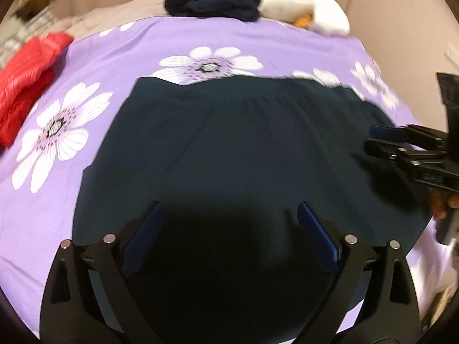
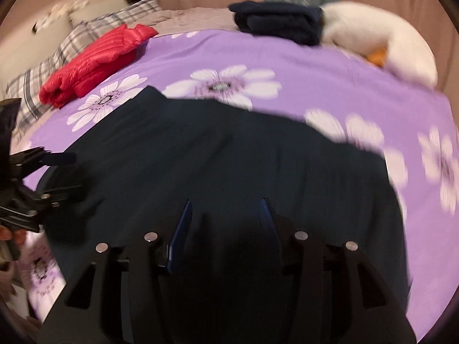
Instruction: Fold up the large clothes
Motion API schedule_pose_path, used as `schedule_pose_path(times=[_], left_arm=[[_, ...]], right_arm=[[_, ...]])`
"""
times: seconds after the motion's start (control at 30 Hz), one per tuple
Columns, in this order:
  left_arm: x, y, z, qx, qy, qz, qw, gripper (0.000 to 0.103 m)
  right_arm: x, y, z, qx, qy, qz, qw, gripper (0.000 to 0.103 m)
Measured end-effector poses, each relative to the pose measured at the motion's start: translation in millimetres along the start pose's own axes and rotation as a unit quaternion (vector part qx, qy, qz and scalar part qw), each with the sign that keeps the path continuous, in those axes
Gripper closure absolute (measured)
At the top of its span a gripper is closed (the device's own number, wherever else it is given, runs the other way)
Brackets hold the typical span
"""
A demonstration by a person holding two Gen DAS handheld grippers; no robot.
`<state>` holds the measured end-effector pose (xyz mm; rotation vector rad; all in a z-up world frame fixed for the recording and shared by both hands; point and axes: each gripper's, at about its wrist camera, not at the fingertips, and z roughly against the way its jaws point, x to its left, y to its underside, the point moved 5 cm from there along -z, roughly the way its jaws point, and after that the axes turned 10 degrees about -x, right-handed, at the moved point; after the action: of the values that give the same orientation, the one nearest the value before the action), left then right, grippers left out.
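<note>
Hovering over the dark garment spread flat for folding, left gripper gapes wide, right gripper half-open; both empty.

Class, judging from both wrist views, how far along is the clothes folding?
Done: a folded navy garment and a red jacket lie set aside on the bed. In hand: a dark garment lies spread flat; the left gripper and right gripper hover open, holding nothing. Left: its remaining folds.
</note>
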<state>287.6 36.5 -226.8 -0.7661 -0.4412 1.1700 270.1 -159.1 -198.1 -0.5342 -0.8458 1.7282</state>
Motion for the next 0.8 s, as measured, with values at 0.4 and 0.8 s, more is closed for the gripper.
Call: schedule_pose_path(times=[0.4,0.8], left_arm=[[10.4,45.2,9.7,0.016,-0.039,-0.013,0.999,0.002],[50.4,72.5,38.8,0.016,-0.041,0.061,0.9972,0.002]], right_arm=[[-25.4,81.7,55.2,0.001,0.102,-0.005,0.995,0.052],[-82.0,115.6,104.1,-0.025,0.145,-0.11,0.983,0.049]])
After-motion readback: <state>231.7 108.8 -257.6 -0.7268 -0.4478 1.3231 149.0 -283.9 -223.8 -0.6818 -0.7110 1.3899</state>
